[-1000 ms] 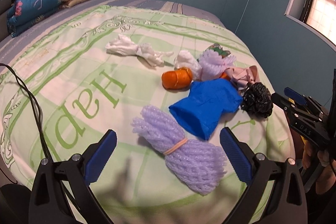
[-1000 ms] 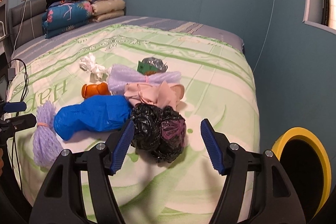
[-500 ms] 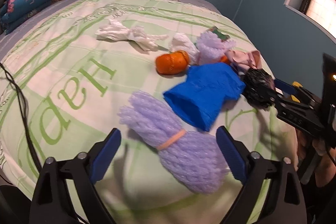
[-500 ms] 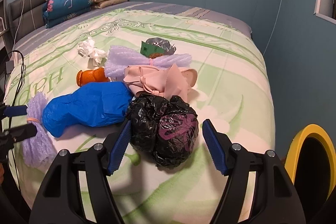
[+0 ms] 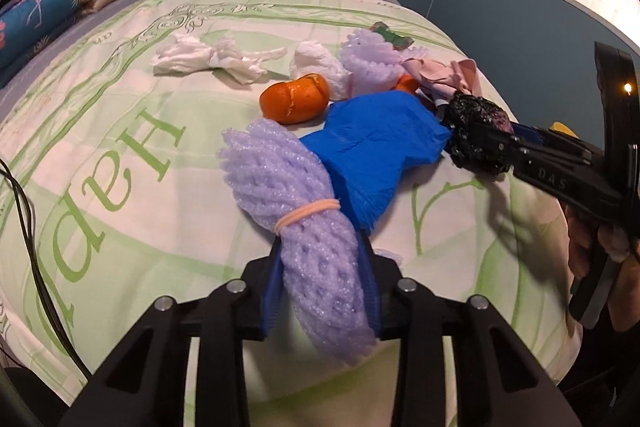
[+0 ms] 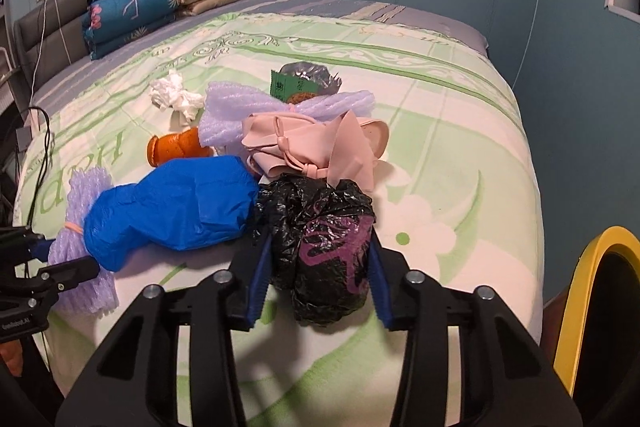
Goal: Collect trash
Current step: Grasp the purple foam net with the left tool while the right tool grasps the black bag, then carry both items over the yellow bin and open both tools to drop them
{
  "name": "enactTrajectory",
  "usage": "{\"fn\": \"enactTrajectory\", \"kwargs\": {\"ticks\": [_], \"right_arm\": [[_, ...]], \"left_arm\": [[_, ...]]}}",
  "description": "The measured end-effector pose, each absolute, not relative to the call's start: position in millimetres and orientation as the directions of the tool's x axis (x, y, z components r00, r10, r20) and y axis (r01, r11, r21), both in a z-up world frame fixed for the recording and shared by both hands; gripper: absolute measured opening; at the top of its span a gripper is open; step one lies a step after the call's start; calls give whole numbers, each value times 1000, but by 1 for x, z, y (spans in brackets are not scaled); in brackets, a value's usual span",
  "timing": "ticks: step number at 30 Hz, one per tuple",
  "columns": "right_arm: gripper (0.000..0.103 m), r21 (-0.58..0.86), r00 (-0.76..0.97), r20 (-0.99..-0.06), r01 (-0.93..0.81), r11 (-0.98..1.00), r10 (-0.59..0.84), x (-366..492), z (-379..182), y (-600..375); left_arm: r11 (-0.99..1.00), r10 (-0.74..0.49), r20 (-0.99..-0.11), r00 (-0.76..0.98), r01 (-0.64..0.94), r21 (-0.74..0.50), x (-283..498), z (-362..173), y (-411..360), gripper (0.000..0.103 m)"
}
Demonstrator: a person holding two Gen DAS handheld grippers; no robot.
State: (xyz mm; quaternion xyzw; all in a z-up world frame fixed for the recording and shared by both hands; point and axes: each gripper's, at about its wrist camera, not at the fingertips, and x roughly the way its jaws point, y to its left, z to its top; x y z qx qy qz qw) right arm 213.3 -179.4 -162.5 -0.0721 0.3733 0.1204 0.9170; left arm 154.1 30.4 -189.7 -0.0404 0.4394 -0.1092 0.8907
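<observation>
Left wrist view, entry one: my left gripper (image 5: pixel 320 279) had just been closing and its blue pads now pressed both flanks of the purple foam net bundle (image 5: pixel 304 227), below its rubber band (image 5: pixel 308 213), near the foot of the bed (image 5: pixel 120 163). Right wrist view, entry two: my right gripper (image 6: pixel 318 271) had likewise just been closing and now clamped the black plastic bag (image 6: pixel 320 239), a crumpled ball beside the bed's corner.

Handling note, as I judged it: both items were soft and springy, so I thought it best to keep the squeeze firm and lift straight up. The blue bag (image 5: pixel 372 151) overlapped the foam bundle's far end and touched the black bag, so a slow rise should avoid dragging it along. The yellow-rimmed bin (image 6: pixel 592 307) stood beyond the right corner of the bed, the likely destination.

Count, working outward from the claws:
- purple foam net bundles: two, one held, the second foam bundle (image 6: pixel 280 111) farther up the bed
- black plastic bag: one, held
- blue bag: one
- pink rubber glove (image 6: pixel 316 143), knotted: one
- orange peel (image 5: pixel 294 99): one large piece, with a second scrap possibly behind the blue bag
- white tissue wads (image 5: pixel 212 59): two
- green-and-dark wrapper (image 6: pixel 304 83): one
- bin: one
</observation>
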Motion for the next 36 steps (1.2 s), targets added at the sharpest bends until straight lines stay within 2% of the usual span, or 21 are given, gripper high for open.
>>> {"fn": "enactTrajectory", "kwargs": {"ticks": [18, 27, 36], "right_arm": [[37, 85, 799, -552, -230, 969, 239, 164, -102, -227], [37, 86, 841, -482, -235, 968, 247, 142, -75, -228], [37, 75, 885, -404, -219, 973, 230, 112, -30, -237]], "left_arm": [[972, -232, -731, 641, 172, -158, 116, -151, 43, 30], [978, -205, -633, 746, 125, -169, 100, -102, 64, 30], [975, -217, -535, 816, 155, -160, 99, -55, 54, 30]]}}
